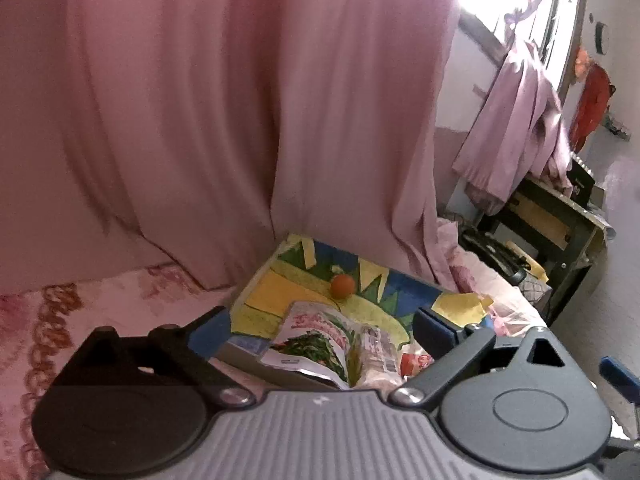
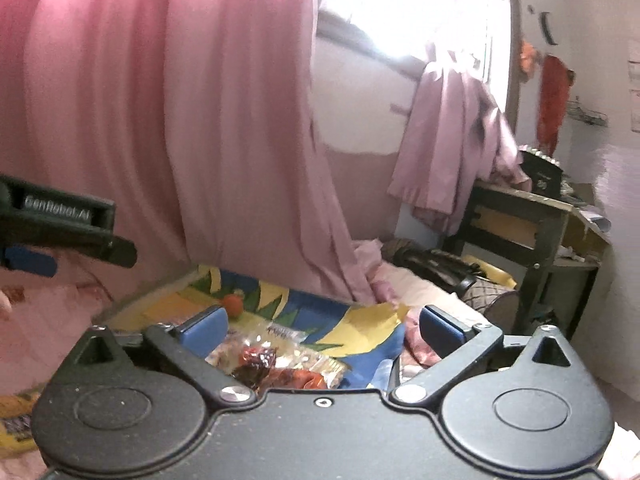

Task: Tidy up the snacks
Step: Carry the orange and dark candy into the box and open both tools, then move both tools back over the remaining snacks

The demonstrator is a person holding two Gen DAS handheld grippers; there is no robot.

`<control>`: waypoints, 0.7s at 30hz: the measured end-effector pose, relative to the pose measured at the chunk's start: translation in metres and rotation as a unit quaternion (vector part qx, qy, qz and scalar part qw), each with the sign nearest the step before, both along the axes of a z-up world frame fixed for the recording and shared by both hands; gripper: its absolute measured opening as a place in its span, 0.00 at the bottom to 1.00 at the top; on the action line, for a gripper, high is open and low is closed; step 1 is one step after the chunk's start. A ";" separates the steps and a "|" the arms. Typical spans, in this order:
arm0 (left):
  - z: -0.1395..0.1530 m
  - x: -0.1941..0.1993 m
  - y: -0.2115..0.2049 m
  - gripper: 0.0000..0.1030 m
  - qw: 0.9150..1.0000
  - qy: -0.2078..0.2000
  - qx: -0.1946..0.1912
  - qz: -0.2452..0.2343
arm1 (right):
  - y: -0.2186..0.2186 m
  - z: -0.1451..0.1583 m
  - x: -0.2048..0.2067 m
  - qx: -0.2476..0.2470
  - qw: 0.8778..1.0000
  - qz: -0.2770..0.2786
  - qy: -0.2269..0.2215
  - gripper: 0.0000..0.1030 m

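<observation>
A colourful box [image 1: 280, 284] with a blue, yellow and green lining sits on the pink bed. A small orange fruit [image 1: 342, 285] lies in it. A white and green snack packet [image 1: 320, 344] and a clear packet [image 1: 378, 356] lie at its near edge. My left gripper [image 1: 320, 328] is open above them, empty. In the right wrist view the box [image 2: 360, 320] holds the orange fruit [image 2: 233, 304], clear packets [image 2: 280, 344] and a dark red packet [image 2: 260, 364]. My right gripper [image 2: 322, 326] is open and empty above them. The left gripper [image 2: 60, 232] shows at the left.
A pink curtain [image 1: 240, 120] hangs right behind the box. A dark wooden table [image 1: 552, 224] with clutter stands at the right, clothes [image 1: 516, 120] hanging above it. A yellow snack packet [image 2: 14, 424] lies on the floral bedsheet [image 1: 48, 320] at the left.
</observation>
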State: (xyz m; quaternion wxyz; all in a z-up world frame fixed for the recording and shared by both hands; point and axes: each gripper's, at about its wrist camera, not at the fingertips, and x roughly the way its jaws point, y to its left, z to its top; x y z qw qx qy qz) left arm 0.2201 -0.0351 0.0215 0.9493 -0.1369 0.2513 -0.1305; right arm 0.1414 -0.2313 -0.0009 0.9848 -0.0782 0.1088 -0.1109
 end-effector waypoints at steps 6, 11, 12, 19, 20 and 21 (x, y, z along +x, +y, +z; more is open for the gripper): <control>0.018 -0.042 0.007 0.99 0.999 -0.035 0.021 -0.001 | -0.003 0.020 -0.042 0.030 0.999 -0.001 -0.032 0.99; 0.025 -0.076 0.018 0.99 0.998 -0.045 0.035 0.013 | -0.001 0.027 -0.074 0.040 0.998 0.006 -0.042 0.99; 0.025 -0.082 0.021 1.00 0.998 -0.046 0.039 0.015 | 0.000 0.028 -0.082 0.042 0.998 0.009 -0.044 0.99; 0.025 -0.125 0.030 1.00 0.996 -0.045 0.076 0.022 | 0.006 0.033 -0.122 0.055 0.997 0.019 -0.047 0.99; 0.025 -0.131 0.031 1.00 0.995 -0.047 0.084 0.023 | 0.007 0.034 -0.127 0.058 0.997 0.020 -0.048 0.99; 0.024 -0.138 0.031 1.00 0.994 -0.047 0.095 0.023 | 0.007 0.034 -0.133 0.063 0.997 0.020 -0.047 0.99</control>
